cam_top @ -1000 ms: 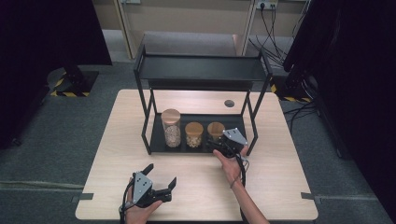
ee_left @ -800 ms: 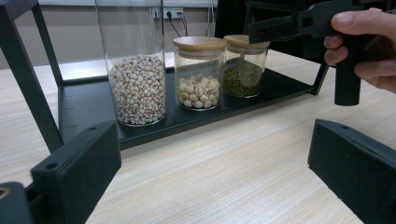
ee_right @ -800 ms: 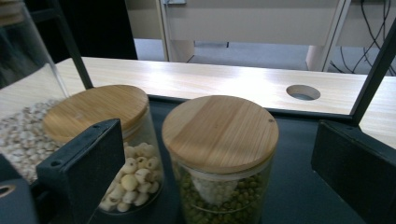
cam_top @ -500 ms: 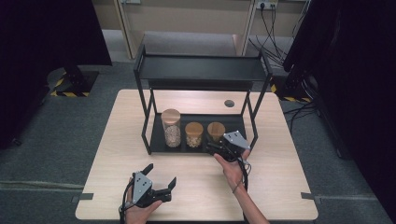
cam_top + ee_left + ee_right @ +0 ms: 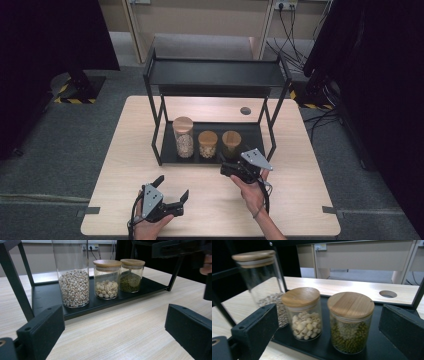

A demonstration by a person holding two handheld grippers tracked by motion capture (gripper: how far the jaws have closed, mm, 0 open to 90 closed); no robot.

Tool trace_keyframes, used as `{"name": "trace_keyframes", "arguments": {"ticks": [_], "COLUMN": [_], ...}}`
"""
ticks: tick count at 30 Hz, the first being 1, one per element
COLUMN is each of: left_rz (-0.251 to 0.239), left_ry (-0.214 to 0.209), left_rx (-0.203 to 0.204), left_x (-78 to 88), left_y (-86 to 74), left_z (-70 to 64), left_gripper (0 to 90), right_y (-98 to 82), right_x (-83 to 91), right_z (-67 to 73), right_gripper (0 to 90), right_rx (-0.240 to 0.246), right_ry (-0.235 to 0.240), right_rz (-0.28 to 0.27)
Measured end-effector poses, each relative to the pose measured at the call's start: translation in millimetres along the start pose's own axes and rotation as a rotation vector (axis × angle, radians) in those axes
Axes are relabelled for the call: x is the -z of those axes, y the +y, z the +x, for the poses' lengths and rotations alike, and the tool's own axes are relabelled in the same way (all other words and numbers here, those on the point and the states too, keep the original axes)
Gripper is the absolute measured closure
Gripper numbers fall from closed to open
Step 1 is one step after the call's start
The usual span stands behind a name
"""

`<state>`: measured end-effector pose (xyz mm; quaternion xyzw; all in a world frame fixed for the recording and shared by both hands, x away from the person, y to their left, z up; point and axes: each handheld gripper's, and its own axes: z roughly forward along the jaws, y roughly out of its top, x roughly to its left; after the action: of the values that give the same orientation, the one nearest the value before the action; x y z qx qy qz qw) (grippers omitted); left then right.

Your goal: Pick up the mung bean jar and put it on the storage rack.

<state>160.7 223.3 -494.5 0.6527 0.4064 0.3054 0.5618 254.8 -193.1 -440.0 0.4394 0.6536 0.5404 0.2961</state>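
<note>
Three glass jars with wooden lids stand in a row on the black shelf's lower tray (image 5: 250, 131): a tall jar of pale grains (image 5: 183, 137), a short jar of white beans (image 5: 208, 144) and a short jar of green beans (image 5: 231, 142). My right gripper (image 5: 226, 169) is open just in front of the tray, pointing at the green bean jar (image 5: 350, 322) and the white bean jar (image 5: 303, 313); nothing is between its jaws. My left gripper (image 5: 172, 192) is open near the table's front edge, empty, facing the jars (image 5: 106, 278) from farther back.
The black two-level shelf (image 5: 217, 74) stands at the middle of the light wooden table (image 5: 125, 165), its legs (image 5: 273, 131) flanking the tray. A round cable hole (image 5: 245, 110) lies behind the shelf. Cables and dark equipment stand beyond the table.
My right gripper has moved slightly left and toward the tray front, nearer the green bean jar. The left gripper has stayed put.
</note>
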Motion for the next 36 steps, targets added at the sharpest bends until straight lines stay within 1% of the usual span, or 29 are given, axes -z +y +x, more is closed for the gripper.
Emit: {"name": "trace_keyframes", "arguments": {"ticks": [11, 22, 34, 36], "left_rz": [0.001, 0.001, 0.004, 0.003], "left_ry": [0.0, 0.001, 0.005, 0.006], "left_rx": [0.0, 0.002, 0.006, 0.007], "left_x": [-0.2, -0.2, -1.6, -1.5], "left_y": [-0.1, 0.0, 0.0, 0.0], "left_z": [-0.2, 0.2, 1.4, 1.6], "left_gripper": [2.0, 2.0, 2.0, 2.0], "right_y": [-7.5, -18.2, -30.7, -31.8], "right_x": [27.2, 44.8, 60.6, 62.7], "right_z": [2.7, 8.7, 17.6, 18.0], "right_gripper": [2.9, 2.9, 2.9, 2.9], "right_rx": [0.01, 0.016, 0.051, 0.047], "right_ry": [0.069, 0.127, 0.165, 0.17], "right_rz": [-0.021, -0.031, -0.048, -0.05]}}
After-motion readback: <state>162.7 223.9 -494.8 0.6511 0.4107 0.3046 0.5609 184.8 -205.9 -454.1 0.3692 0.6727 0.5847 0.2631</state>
